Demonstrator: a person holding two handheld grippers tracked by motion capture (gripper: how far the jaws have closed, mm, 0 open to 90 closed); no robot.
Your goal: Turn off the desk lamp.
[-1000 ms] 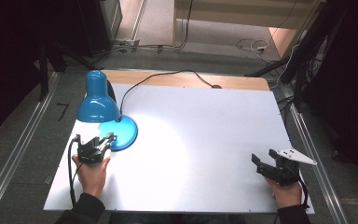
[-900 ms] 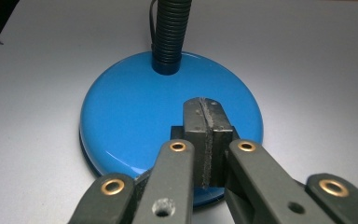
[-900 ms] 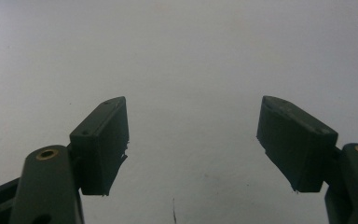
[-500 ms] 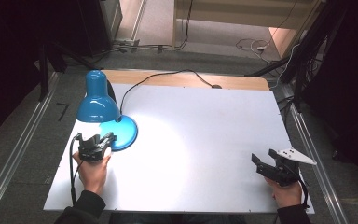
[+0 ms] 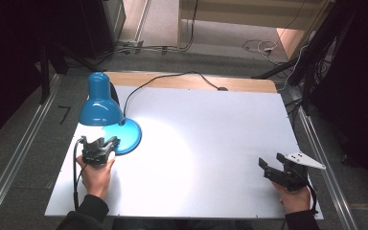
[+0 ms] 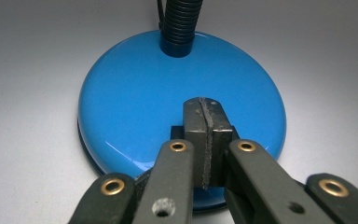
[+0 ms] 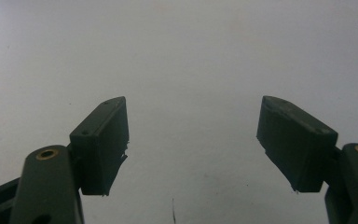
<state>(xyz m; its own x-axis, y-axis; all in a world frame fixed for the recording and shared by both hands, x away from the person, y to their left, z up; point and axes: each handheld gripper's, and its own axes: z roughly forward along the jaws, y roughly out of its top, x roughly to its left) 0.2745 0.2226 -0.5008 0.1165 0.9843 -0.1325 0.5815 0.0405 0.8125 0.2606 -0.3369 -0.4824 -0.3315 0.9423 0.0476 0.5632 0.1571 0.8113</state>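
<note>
A blue desk lamp stands at the table's left, its shade (image 5: 100, 108) lit and bent down over its round base (image 5: 128, 134). My left gripper (image 5: 111, 142) is shut with nothing between its pads. Its tips rest over the near rim of the lamp base (image 6: 168, 93), in the left gripper view (image 6: 207, 116) just short of the ribbed black neck (image 6: 179, 23). My right gripper (image 5: 264, 168) sits low near the table's front right corner. It is open over bare white tabletop, its jaws wide apart in the right gripper view (image 7: 193, 140).
The white tabletop (image 5: 206, 139) is lit brightest beside the lamp. A black cable (image 5: 172, 76) runs from the lamp to the far wooden edge (image 5: 239, 84). Metal rails and dark floor flank the table on both sides.
</note>
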